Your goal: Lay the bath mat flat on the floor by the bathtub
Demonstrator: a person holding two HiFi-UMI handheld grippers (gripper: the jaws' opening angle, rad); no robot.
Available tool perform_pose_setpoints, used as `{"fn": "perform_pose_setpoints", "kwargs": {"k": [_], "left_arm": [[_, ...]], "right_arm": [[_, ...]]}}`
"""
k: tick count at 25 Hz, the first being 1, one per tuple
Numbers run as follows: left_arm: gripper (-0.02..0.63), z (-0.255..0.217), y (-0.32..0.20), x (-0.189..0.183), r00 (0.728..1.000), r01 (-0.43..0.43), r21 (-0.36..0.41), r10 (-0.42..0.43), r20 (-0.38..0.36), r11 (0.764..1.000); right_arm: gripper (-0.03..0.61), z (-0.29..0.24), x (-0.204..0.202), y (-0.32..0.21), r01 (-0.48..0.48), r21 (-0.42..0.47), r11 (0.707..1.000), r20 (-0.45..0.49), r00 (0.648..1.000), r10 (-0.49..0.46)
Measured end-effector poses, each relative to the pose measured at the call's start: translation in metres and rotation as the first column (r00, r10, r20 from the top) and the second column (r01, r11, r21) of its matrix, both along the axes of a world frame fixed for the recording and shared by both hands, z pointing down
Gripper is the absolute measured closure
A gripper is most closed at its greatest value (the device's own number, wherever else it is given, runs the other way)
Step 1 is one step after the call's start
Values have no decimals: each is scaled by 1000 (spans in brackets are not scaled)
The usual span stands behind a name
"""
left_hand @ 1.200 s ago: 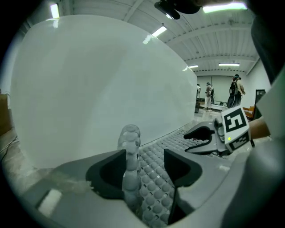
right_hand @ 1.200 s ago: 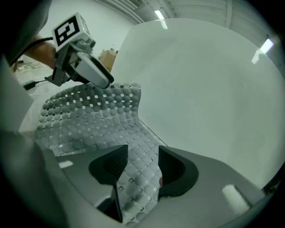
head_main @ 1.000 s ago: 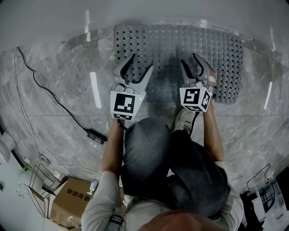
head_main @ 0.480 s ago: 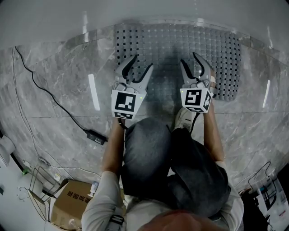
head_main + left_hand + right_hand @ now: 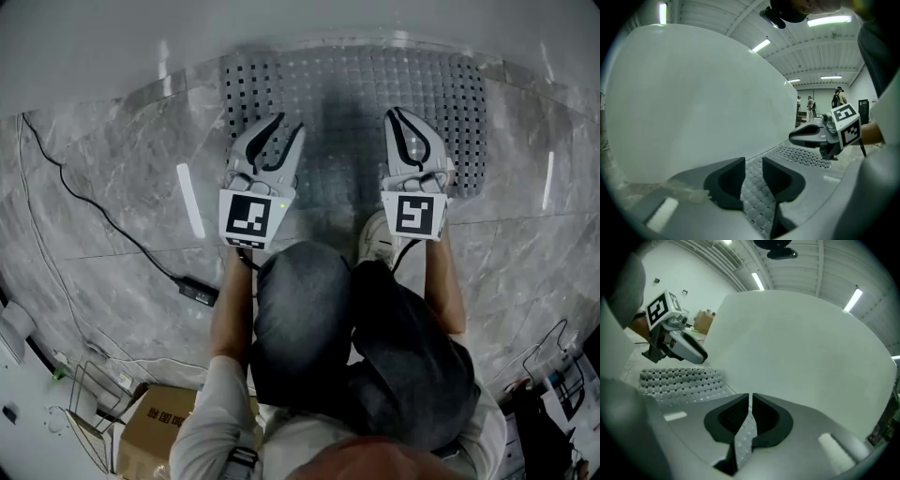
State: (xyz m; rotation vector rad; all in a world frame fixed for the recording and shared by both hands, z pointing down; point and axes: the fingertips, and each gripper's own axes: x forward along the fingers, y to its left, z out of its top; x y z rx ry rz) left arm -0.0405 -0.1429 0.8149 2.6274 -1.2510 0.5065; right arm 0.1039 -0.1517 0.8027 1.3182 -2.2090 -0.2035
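Note:
The grey perforated bath mat (image 5: 347, 94) lies spread on the marble floor against the white bathtub (image 5: 300, 23). Both grippers hover over it. My left gripper (image 5: 289, 124) is above the mat's left part; its jaws have just been closing and a gap remains, with nothing between them. In the left gripper view the mat (image 5: 757, 197) shows through that gap (image 5: 753, 161). My right gripper (image 5: 398, 114) is above the mat's right part, its jaws just closed to a thin slit (image 5: 750, 395), and it holds nothing. Each gripper view shows the other gripper raised off the mat.
A black cable with a power adapter (image 5: 192, 289) runs across the floor at left. A cardboard box (image 5: 159, 427) and a wire rack stand near left. The person's shoe (image 5: 380, 239) rests at the mat's near edge. People stand far off (image 5: 836, 96).
Both pairs of jaws stood wide apart before; the left has narrowed to a partial gap and the right has come together. The right gripper has lifted off the mat.

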Motion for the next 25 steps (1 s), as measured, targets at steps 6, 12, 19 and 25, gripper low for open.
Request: {"fn": "perform_pose_setpoints", "kwargs": {"k": [6, 12, 19, 25], "left_arm": [[566, -13, 0, 9, 1000, -18, 35, 19, -14, 999], [614, -11, 2, 15, 999, -9, 18, 10, -38, 1000], [614, -11, 7, 24, 998, -37, 16, 38, -44, 999], [614, -10, 9, 24, 998, -36, 7, 36, -48, 999]], "right_arm": [[577, -20, 16, 11, -36, -7, 999, 76, 996, 36], [577, -20, 22, 24, -38, -30, 999, 145, 989, 42], [578, -11, 28, 35, -53, -80, 995, 161, 985, 65], [578, -10, 28, 35, -45, -79, 996, 162, 985, 57]]}}
